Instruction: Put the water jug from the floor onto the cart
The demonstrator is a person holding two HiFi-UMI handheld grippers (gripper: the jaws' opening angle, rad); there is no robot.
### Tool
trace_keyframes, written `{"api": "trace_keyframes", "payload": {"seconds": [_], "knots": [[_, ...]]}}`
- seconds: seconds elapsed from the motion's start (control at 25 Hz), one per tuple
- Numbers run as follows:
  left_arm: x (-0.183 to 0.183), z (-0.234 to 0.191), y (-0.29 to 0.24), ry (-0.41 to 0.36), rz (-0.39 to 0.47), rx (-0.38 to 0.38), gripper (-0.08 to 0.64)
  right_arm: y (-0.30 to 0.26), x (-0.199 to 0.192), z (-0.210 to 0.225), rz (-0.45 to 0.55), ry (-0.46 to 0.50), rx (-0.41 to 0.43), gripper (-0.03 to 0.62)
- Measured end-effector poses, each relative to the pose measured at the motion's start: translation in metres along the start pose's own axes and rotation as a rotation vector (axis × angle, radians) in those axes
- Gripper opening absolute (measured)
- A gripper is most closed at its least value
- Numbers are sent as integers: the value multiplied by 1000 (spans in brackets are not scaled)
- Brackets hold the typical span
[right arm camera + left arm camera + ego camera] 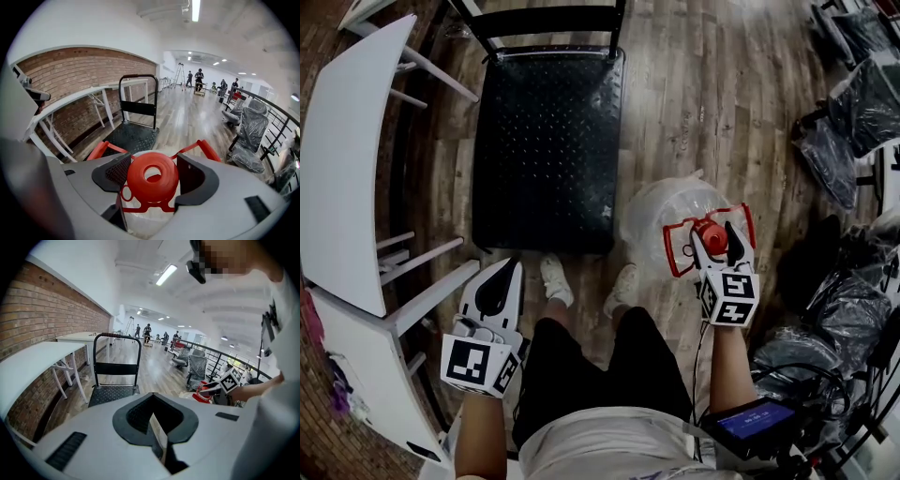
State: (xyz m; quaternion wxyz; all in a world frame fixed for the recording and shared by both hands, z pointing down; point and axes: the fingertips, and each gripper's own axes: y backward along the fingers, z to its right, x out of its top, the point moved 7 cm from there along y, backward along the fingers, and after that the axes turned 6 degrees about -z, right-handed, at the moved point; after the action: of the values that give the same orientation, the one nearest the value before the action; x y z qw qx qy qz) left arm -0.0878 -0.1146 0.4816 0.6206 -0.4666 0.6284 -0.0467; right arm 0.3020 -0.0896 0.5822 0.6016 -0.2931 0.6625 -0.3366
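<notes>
Pointing cap-up, axis vert.: water jug [652, 211] in R gripper [712, 238].

- Water jug [661, 211]: clear body, red cap [152, 176] and handle.
- Cart [546, 141]: black, studded deck.
- Right gripper [717, 240]: white, black-and-white square marker.
- Floor [731, 84]: brown wood grain.

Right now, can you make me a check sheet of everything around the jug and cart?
Surface: wooden floor.
Job's things: water jug, red cap, beside the black platform cart, not on it.
Clutter: plastic-wrapped chairs at right.
Tongs: left tongs shut, empty; right tongs shut on the jug's cap.
Cables: thin cable along the right forearm.
Surroundings: white tables, brick wall, distant people.
</notes>
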Motion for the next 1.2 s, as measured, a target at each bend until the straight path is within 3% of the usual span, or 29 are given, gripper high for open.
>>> {"api": "trace_keyframes", "payload": {"seconds": [0.4,0.76,1.2], "knots": [[4,-33,51,-4,21,83,2,53,68,-48,45,84,74,311],[-8,-76,78,54,25,137,2,20,94,-132,45,159,200,311],[-32,-108,101,131,12,166,0,-37,98,-236,-5,301,327,311]]}}
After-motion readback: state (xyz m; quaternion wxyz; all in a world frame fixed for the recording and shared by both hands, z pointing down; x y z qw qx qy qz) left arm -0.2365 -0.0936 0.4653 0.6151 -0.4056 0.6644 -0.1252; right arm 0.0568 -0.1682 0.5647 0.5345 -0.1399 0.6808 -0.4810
